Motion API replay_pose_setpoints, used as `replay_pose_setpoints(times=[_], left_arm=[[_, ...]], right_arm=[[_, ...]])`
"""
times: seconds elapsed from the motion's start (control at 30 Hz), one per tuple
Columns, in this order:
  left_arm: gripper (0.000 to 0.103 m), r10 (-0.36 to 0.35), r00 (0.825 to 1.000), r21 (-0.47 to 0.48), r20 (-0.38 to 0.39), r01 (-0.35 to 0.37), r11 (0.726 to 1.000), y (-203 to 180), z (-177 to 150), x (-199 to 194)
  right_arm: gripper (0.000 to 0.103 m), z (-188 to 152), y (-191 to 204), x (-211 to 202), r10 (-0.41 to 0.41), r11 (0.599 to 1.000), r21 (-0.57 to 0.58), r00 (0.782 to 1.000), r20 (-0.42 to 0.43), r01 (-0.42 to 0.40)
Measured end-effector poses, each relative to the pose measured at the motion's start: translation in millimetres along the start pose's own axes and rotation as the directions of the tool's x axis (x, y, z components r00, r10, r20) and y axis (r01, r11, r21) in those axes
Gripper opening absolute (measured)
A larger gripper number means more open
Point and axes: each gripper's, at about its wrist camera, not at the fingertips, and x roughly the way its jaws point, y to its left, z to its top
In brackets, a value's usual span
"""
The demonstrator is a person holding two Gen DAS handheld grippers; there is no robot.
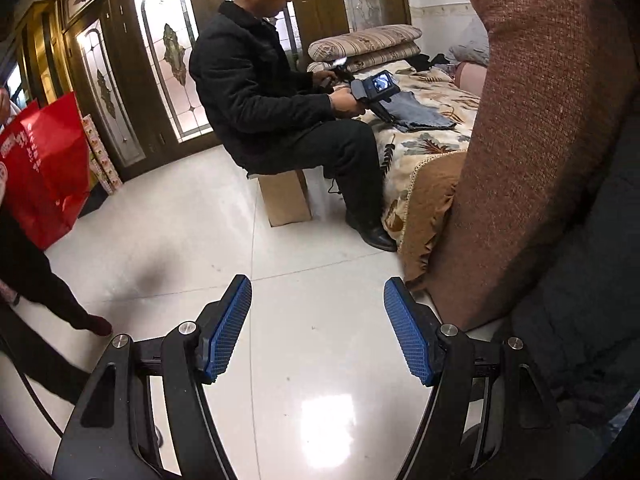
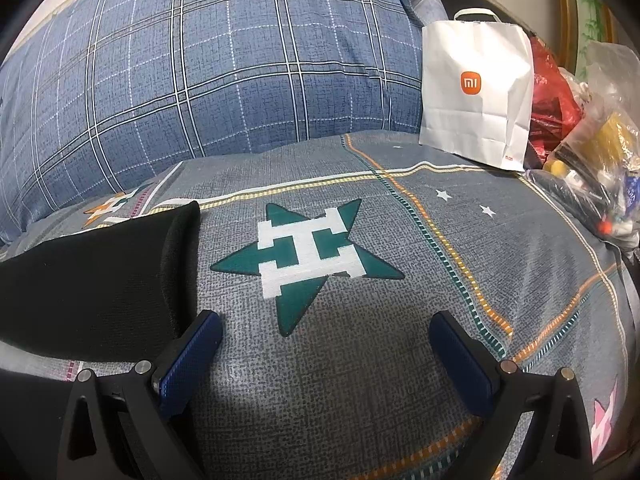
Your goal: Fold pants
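A grey star-print bedsheet [image 2: 400, 360] lies under the right gripper [image 2: 326, 326], jaws spread and empty, with black pants [image 2: 92, 280] touching its left finger. The left gripper [image 1: 318, 294], also spread and empty, faces tiled floor [image 1: 280, 340]; a brown fabric panel [image 1: 532, 120] blocks its right side. The pants are cut off at the frame edge.

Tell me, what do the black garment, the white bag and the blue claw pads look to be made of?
The black garment looks like thick, matte knit or fleece: it has a fine grainy weave and a soft rolled edge. The white bag looks like matte paper: it stands stiffly and shows sharp creases. The blue pads of the right claw seem to be rubber or soft plastic, with a fine gridded grip texture.
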Motion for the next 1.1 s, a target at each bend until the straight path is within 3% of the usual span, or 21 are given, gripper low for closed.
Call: replay_pose_setpoints(times=[0.5, 1.1], left_arm=[[0.069, -0.048, 0.998, 0.002, -0.044, 0.048, 0.999, -10.1, 7.3, 12.4], [0.069, -0.081, 0.996, 0.016, -0.039, 0.082, 0.997, -18.0, 5.6, 9.6]], right_arm=[[0.103, 0.2, 0.4, 0.2, -0.003, 1.0, -0.002, 1.0, 0.0, 0.003], [0.103, 0.4, 0.2, 0.2, -0.005, 1.0, -0.004, 1.0, 0.0, 0.005]])
